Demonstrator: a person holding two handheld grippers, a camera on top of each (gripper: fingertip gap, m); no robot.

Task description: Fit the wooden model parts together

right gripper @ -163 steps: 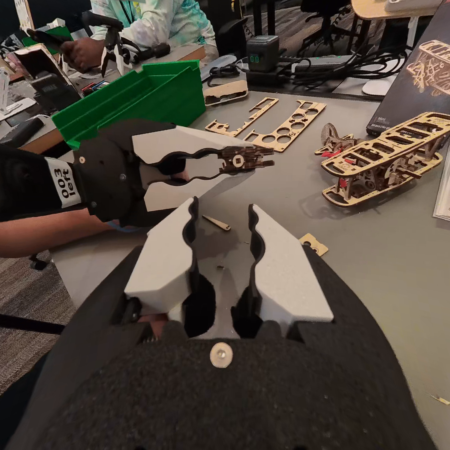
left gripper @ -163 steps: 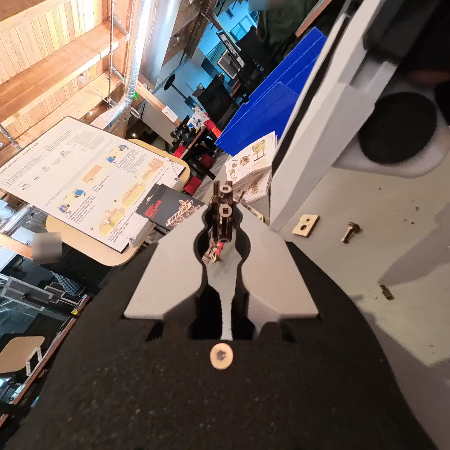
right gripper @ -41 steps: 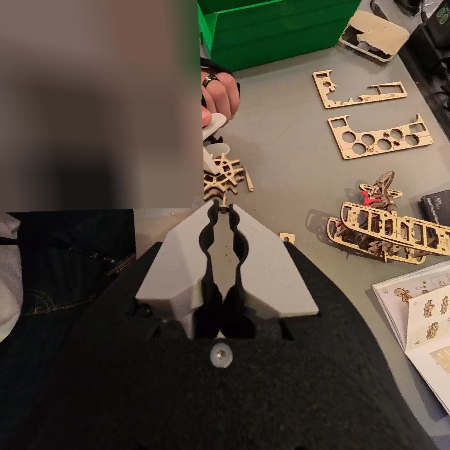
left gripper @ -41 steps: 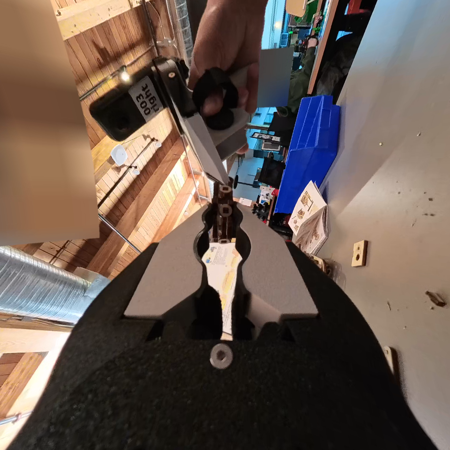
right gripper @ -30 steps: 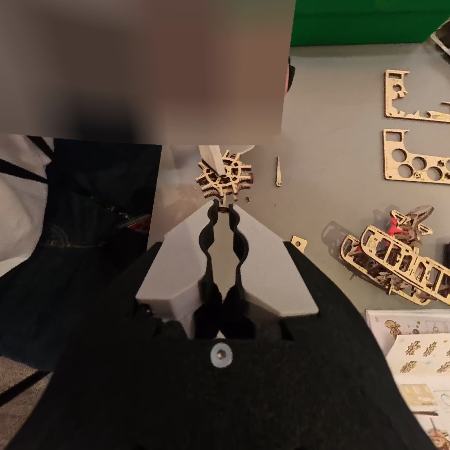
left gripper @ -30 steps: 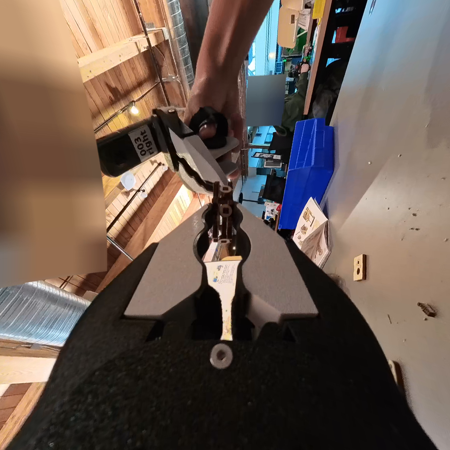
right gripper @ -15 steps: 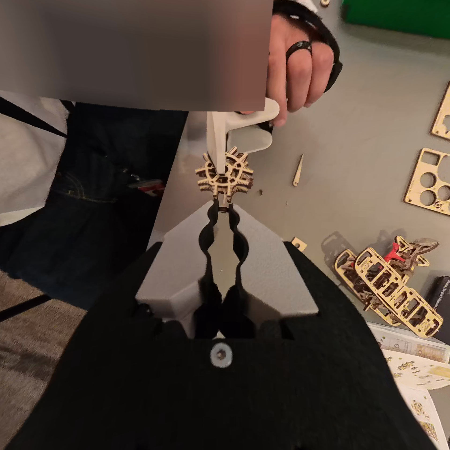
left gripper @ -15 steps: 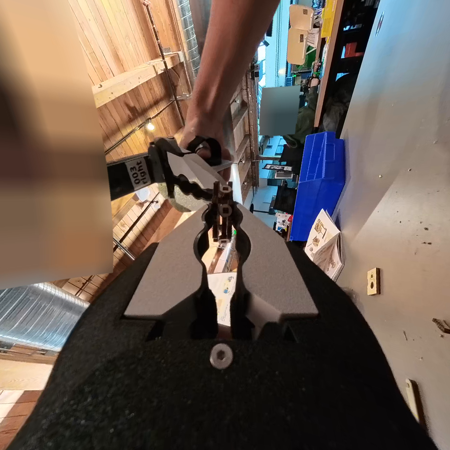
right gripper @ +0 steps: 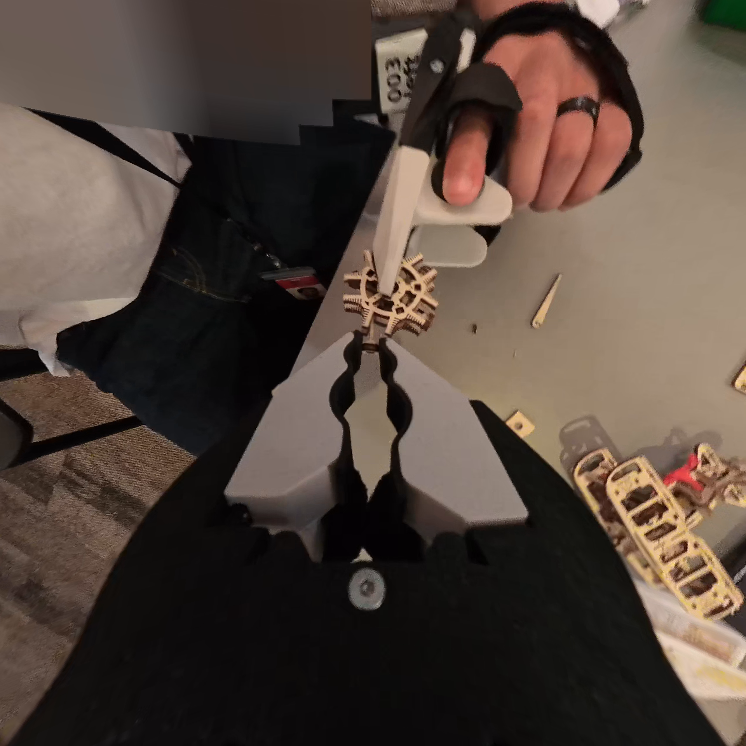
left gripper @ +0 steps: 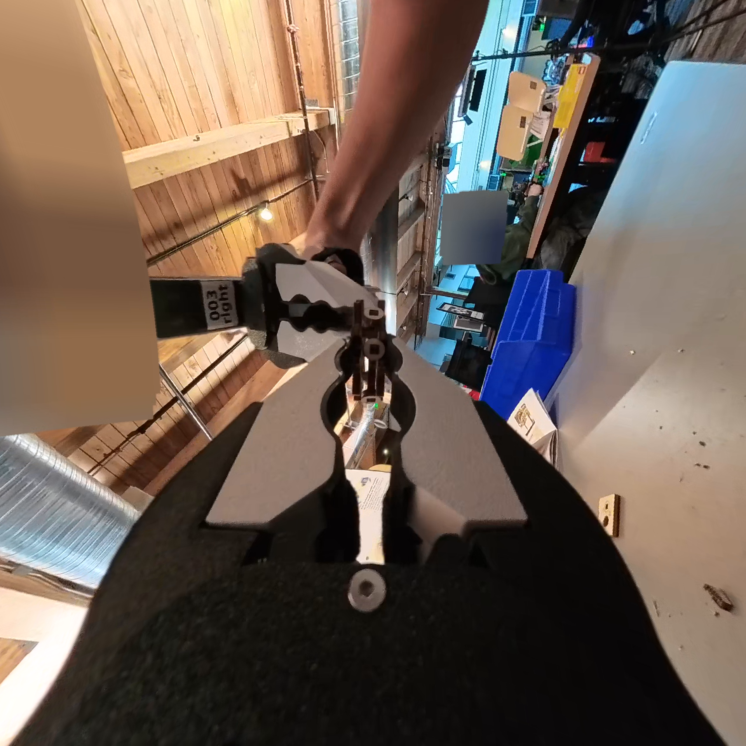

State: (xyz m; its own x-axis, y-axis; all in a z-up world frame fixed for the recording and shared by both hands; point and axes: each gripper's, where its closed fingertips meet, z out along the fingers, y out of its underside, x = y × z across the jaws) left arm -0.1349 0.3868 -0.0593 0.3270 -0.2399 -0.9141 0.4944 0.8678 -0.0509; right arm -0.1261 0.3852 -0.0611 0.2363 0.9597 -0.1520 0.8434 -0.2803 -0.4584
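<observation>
The step in hand is judged to be the mating of two held parts in the air above the grey table [right gripper: 605, 282]; the radial engine piece [right gripper: 390, 298], a pale wooden wheel of finned cylinders, is held edge-on in the narrow pinch of the left gripper [left gripper: 369, 355], whose jaws are closed onto its dark stacked layers; the right gripper [right gripper: 370, 345] is drawn nearly shut at its tips around a small wooden peg [right gripper: 370, 344], which is seen touching the lowest spoke of the engine piece; whether the peg is already seated in a hole cannot be told; the next move is thought to call for a short straight push along the peg's axis, with the left grip kept steady so that the thin fins are not bent; little room is left between the two sets of tips, which nearly meet in the left wrist view, so any twist is likely to knock one jaw against the other; the table edge [right gripper: 347, 242] lies directly below the work, with the person's lap beside it, so a dropped peg may be lost to the floor; the part-built biplane [right gripper: 662, 537], a loose wooden sliver [right gripper: 547, 302] and a small tab [right gripper: 520, 424] lie well apart to the right, and open table is left between them and the grippers.
</observation>
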